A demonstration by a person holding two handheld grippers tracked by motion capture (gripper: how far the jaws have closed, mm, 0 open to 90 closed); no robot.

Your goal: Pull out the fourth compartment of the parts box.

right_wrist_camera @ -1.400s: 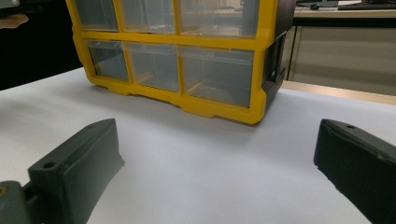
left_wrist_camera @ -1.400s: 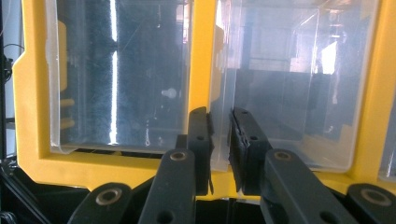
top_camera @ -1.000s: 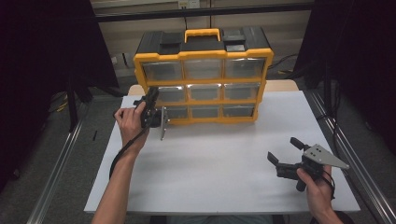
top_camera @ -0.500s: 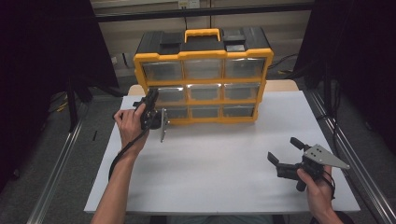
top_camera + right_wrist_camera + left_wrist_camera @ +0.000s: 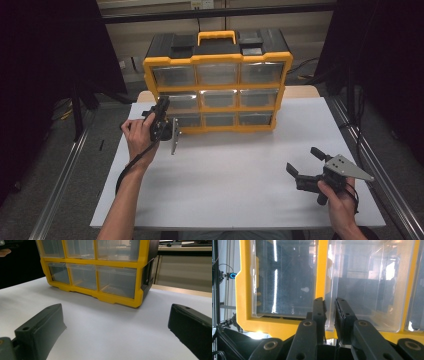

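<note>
The drawer cabinet [image 5: 217, 80], yellow-framed with a black top and a yellow carry handle [image 5: 216, 36], stands upright at the upper centre of the high view, on the far part of the white table [image 5: 235, 175]. Its front shows three rows of three clear drawers.

The left gripper [image 5: 161, 120] sits at the left centre of the high view, at the cabinet's lower left corner, level with the middle and bottom rows. The left hand [image 5: 137, 137] grips its body, and a cable runs down along the forearm. In the left gripper view the left gripper [image 5: 329, 312] has its two black jaws drawn nearly together, with a narrow gap between them, at the yellow upright that separates two clear drawers [image 5: 287, 282]. Whether the pads pinch a drawer lip cannot be told; the clear plastic edge is hard to make out against them.

The right gripper [image 5: 306, 161] lies at the lower right of the high view, well apart from the cabinet, held by the right hand [image 5: 337, 197] low over the table. Its jaws are spread wide with nothing between them. In the right gripper view the jaws stand at the lower left and lower right of the frame, with bare table between them and the cabinet's bottom row beyond.
</note>
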